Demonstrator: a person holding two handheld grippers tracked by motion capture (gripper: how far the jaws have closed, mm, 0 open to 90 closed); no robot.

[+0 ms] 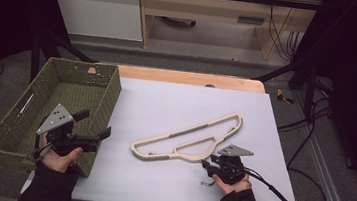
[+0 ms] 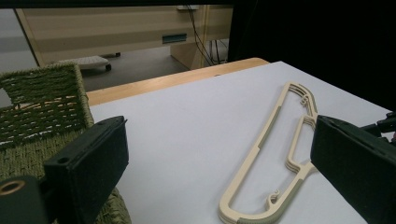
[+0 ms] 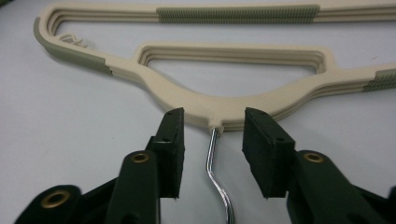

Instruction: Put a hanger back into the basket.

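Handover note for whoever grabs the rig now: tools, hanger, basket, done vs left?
Right tool: open, jaws either side of the metal hook where it joins the hanger; not closed on it.
Left tool: open, holding nothing, at the near right wall of the basket.
The cream hanger lies flat on the white sheet, outside the green woven basket, which stands at the table's left.
Done: right tool lined up on the hook.
Left, probably: close on the hook, lift, carry the hanger to the basket.
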